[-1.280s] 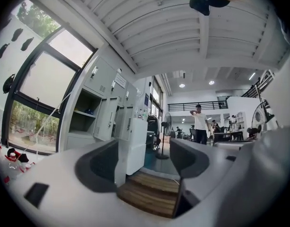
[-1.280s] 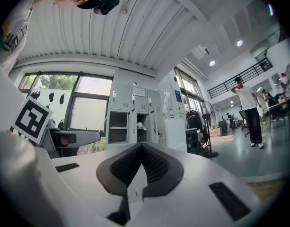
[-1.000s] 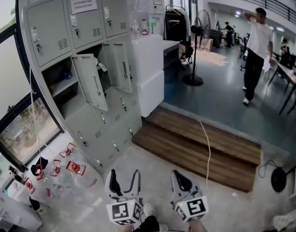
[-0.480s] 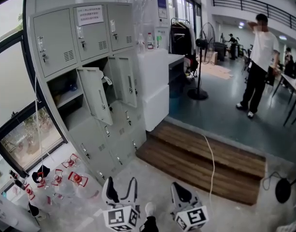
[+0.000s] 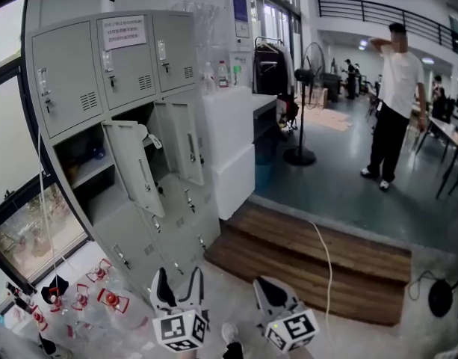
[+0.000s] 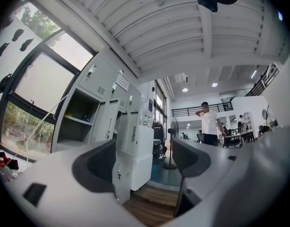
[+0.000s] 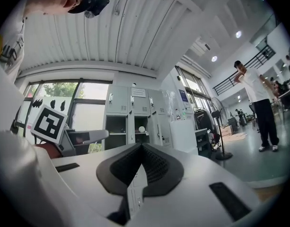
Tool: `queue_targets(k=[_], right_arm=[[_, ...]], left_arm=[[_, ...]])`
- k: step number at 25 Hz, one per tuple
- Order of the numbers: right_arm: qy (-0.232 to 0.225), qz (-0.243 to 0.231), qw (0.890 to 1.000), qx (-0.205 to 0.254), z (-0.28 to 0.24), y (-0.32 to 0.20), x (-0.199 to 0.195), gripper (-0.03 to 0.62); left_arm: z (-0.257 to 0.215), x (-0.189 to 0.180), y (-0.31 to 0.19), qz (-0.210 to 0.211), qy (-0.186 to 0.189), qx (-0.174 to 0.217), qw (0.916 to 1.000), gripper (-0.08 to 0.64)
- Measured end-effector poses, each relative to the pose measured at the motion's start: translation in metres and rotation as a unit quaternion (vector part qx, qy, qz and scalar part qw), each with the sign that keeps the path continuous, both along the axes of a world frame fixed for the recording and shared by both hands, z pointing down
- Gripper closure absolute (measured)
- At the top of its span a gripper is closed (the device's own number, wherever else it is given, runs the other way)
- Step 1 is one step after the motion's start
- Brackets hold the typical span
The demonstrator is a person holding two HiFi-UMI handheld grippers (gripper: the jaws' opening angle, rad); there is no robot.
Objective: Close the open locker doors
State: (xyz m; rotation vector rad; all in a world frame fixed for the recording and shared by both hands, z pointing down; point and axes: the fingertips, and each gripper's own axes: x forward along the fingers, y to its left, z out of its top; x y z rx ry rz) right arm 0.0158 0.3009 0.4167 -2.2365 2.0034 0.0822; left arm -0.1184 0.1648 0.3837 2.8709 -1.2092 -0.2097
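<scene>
Approach step, seemingly: left gripper (image 5: 178,275) with fingers spread, right gripper (image 5: 264,284) with fingers pressed together, both well short of the open locker doors (image 5: 137,167), which need pushing shut.

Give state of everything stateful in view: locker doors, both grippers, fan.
Left middle-row grey metal locker door: swung open.
Centre middle-row grey metal locker door: swung open.
Top-row grey metal locker doors: shut.
Lower grey metal locker doors: shut.
Left gripper: jaws apart, empty.
Right gripper: jaws together, empty.
Black pedestal fan: upright; cannot tell if running.
</scene>
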Motion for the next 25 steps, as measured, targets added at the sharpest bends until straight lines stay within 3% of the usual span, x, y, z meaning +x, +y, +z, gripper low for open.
queue_targets(k=[6,13,19,25], right_arm=[[0.041,-0.023,0.999,0.003,-0.027,-0.085,0.033,0.588],[0.033,-0.058,0.998,-0.01,-0.047,-0.2,0.073,0.588],[0.041,-0.09,0.995,-0.009,-0.055,-0.287,0.09,0.588],[0.054,-0.157,0.986,-0.014,-0.056,-0.346,0.076,0.588]], left_arm=[[-0.015,0.044,-0.078,-0.004,-0.003,-0.002,1.0,0.212],[-0.033,0.088,-0.185,-0.024,0.005,-0.001,0.9997,0.212],[-0.044,0.092,-0.262,-0.069,0.021,-0.002,0.9974,0.212],[-0.033,0.07,-0.302,-0.138,0.011,-0.012,0.9902,0.212]])
